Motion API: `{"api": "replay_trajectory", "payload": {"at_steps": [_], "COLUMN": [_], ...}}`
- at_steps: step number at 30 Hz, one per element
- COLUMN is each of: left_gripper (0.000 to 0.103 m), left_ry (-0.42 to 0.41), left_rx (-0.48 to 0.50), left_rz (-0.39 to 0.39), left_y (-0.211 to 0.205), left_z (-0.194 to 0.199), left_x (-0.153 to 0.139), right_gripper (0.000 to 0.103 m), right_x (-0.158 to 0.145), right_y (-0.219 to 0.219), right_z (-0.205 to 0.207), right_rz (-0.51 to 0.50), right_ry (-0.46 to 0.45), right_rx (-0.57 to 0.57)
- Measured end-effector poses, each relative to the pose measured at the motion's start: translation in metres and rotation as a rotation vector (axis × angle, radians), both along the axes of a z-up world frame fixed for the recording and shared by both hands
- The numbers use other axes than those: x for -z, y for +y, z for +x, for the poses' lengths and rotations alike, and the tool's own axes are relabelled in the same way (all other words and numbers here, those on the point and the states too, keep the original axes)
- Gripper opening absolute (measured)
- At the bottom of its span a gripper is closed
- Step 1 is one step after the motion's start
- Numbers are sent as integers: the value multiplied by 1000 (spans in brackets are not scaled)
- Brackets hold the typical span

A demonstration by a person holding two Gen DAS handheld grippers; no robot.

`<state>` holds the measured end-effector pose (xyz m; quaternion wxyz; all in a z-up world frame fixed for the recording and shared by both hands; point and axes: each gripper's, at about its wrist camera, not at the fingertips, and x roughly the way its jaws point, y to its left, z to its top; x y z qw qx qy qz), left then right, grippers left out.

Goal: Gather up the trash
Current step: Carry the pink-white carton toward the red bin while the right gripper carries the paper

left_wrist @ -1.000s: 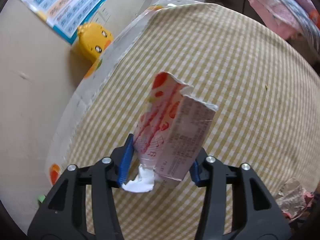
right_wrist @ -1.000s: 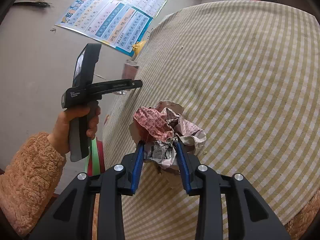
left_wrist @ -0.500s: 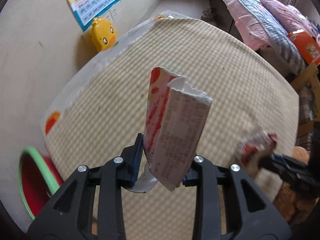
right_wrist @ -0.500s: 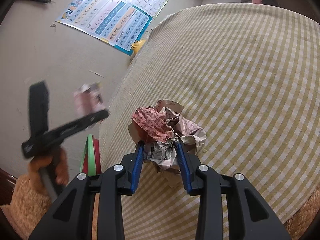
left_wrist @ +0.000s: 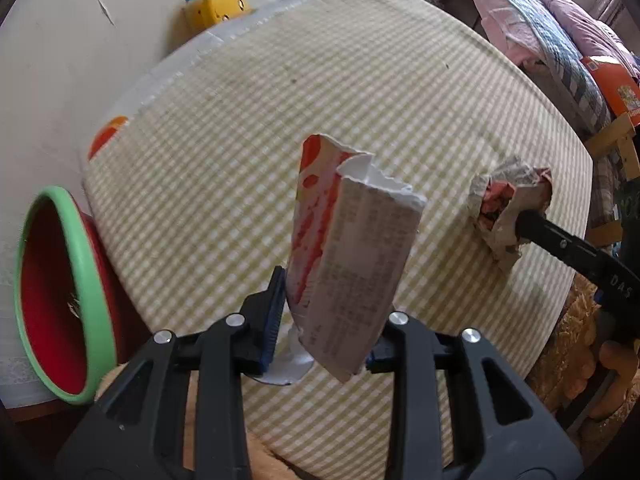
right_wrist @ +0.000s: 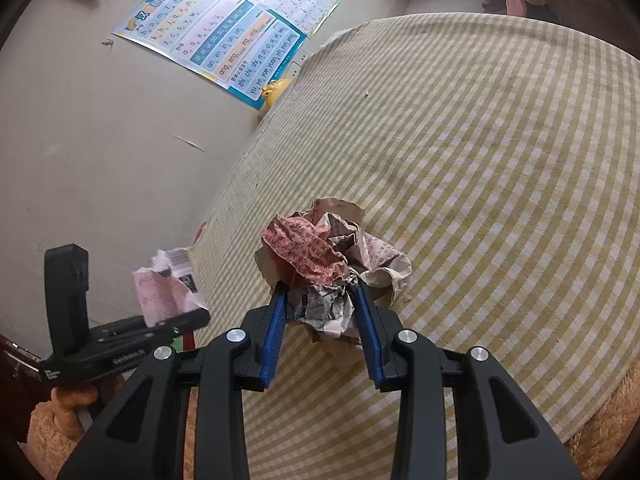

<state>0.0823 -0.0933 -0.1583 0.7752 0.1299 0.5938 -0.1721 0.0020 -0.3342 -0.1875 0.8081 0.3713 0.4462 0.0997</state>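
Note:
My left gripper [left_wrist: 326,320] is shut on a torn pink-and-white snack wrapper [left_wrist: 352,248] and holds it upright above the near left part of the checked table [left_wrist: 320,92]. A red bin with a green rim [left_wrist: 56,292] stands below the table's left edge. My right gripper [right_wrist: 320,308] is shut on a crumpled ball of printed paper [right_wrist: 328,256] above the table's near edge. The ball also shows in the left wrist view [left_wrist: 508,204], and the wrapper in the right wrist view [right_wrist: 164,288].
A yellow duck toy [left_wrist: 218,2] sits by the wall past the table's far left edge. Letter posters [right_wrist: 224,36] hang on the wall. Bedding [left_wrist: 560,28] lies beyond the table on the right.
My left gripper has swung left and down with the wrapper, bringing the red bin into view. My right gripper has held almost still with the paper ball.

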Motion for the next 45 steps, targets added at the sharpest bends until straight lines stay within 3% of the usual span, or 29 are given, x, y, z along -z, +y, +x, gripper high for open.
{"api": "replay_trajectory", "payload": {"at_steps": [3,8,10,12,14,17,20,24,32,38,40,45], "left_gripper": [33,57,81,90,97,97,97,97,96,80,58,32], "left_ry": [-9,-85,-135,-194,-197,-202,-226,-311,-164,-159,-168,-179], "left_rx": [9,-12,-16,-19,-11,-57,-128,-98,-113,-127,-87,-45], "left_rz": [13,49,57,57,47,42,87,98,-1,-30,-10,-13], "left_y": [-6,-9,-9,-8,-7,0,7,3,4,-1,-10,-22], "left_z": [-3,-8,-12,-18,-23,-24,-19,-22,-14,-8,-7,-11], "left_x": [7,10,8,5,6,6,0,-13,3,1,2,1], "right_gripper": [34,34,34,34,34,34,34,34,34,34,34,34], "right_x": [1,3,3,3,3,3,4,4,5,4,4,5], "right_y": [-1,-4,-4,-4,-3,-2,-2,-1,3,8,8,8], "right_z": [-1,-3,-3,-3,-3,-3,-2,-3,0,3,3,3], "right_rz": [2,4,3,3,3,2,3,1,-3,-9,-10,-10], "right_ry": [0,2,2,3,3,3,4,4,6,8,8,8], "right_rx": [-2,-6,-6,-7,-6,-5,-6,-7,-6,-7,-7,-8]}}
